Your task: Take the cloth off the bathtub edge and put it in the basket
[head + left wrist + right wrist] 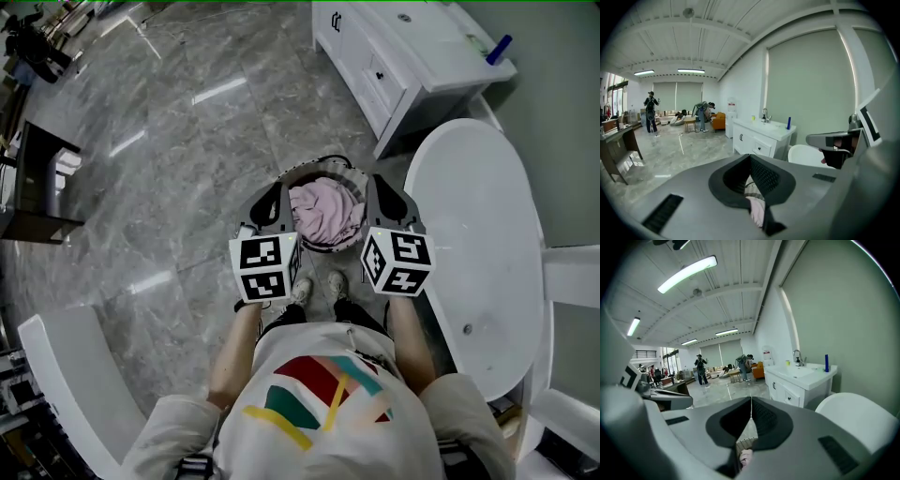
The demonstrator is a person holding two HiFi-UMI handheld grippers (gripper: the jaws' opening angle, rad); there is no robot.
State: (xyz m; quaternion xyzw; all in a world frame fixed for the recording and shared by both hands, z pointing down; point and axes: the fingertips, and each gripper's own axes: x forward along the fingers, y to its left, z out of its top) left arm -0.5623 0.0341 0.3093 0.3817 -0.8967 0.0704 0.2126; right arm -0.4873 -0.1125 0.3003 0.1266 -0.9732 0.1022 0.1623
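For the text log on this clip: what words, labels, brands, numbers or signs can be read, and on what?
No legible text in any view.
Left marker cube and right marker cube: black-and-white square patterns only, no letters.
Shirt: coloured stripe graphic, no lettering.
Red-and-white panel by the far wall: too small to read.

Bathroom mock-up in open hall: bathtub [478, 234], sink vanity [394, 56], marble floor [187, 141].
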